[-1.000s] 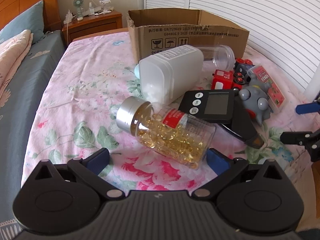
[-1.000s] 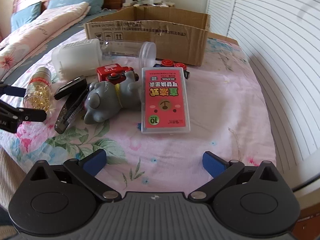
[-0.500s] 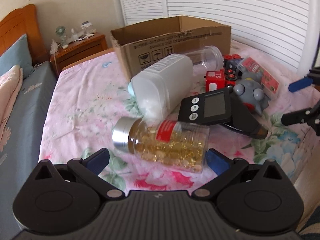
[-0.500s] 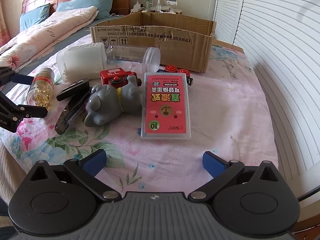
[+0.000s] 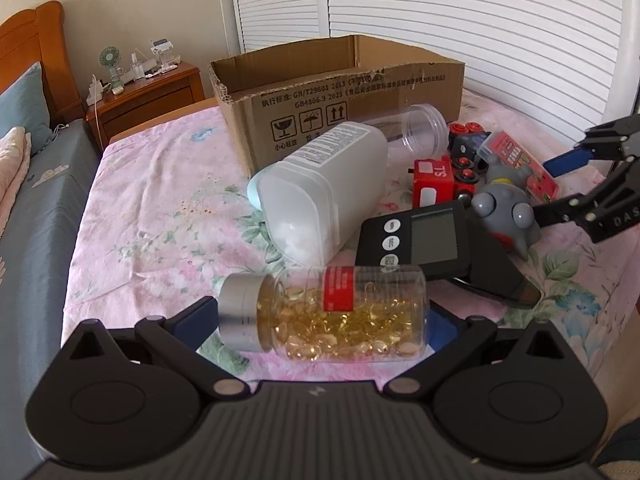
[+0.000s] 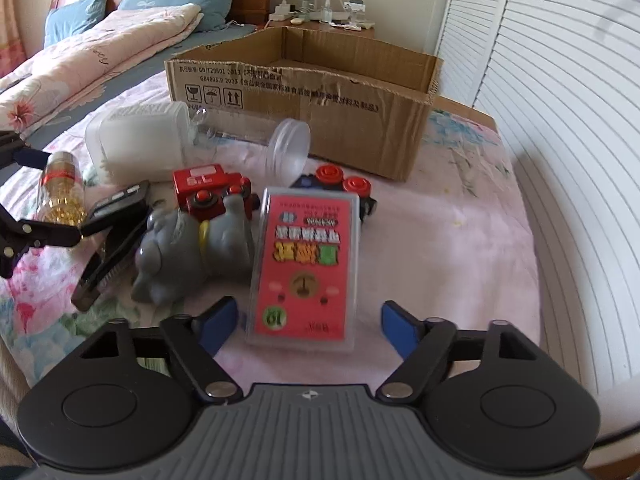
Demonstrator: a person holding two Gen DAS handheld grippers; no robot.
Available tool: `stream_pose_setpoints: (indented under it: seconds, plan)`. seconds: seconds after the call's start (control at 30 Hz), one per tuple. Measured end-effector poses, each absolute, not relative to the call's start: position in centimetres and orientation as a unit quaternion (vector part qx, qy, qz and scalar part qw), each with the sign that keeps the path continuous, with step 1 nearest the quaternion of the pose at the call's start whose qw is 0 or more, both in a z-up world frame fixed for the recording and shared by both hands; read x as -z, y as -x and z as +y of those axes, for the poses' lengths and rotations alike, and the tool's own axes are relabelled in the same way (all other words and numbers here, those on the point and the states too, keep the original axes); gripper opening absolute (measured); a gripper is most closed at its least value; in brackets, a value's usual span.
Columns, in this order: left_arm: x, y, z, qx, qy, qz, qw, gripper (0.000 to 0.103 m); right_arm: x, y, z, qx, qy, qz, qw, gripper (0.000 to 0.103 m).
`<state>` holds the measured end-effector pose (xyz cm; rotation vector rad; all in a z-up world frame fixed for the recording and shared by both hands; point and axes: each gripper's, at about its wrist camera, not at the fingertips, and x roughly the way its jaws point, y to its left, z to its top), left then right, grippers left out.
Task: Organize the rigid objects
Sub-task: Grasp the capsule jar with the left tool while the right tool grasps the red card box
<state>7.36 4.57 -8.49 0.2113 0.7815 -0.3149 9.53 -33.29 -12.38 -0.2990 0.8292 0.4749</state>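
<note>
A clear bottle of yellow capsules with a silver cap lies sideways on the flowered sheet between the open fingers of my left gripper; it also shows in the right wrist view. My right gripper is open, its fingers either side of the near end of a red flat box. Beside the box lie a grey toy animal, a red toy truck, a black timer, a white jar and a clear tube.
An open cardboard box stands behind the pile, also in the right wrist view. White louvred doors are behind and to the right. A wooden nightstand and pillows are at the far left. The bed edge is near on the right.
My left gripper has moved forward so the capsule bottle now lies between its fingers. My right gripper has moved forward to the red flat box. Both stay open.
</note>
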Motion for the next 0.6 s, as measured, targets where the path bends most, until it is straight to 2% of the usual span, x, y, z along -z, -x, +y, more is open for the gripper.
stream_pose_setpoints:
  seconds: [0.07, 0.1, 0.43, 0.6]
  plan:
    - [8.5, -7.4, 4.6, 0.152, -0.104, 0.379, 0.907, 0.102, 12.3, -9.7, -33.1, -0.231, 0.141, 0.397, 0.877, 0.064]
    - [8.5, -7.4, 4.5, 0.152, -0.105, 0.379, 0.907, 0.102, 12.2, -9.8, -33.1, -0.231, 0.140, 0.398, 0.877, 0.062]
    - [8.5, -7.1, 4.4, 0.155, -0.115, 0.376, 0.906, 0.101, 11.9, -6.7, -35.3, -0.205, 0.119, 0.422, 0.875, 0.063]
    - [8.5, -7.4, 4.5, 0.156, -0.109, 0.378, 0.906, 0.101, 12.1, -6.9, -35.4, -0.197, 0.114, 0.418, 0.879, 0.073]
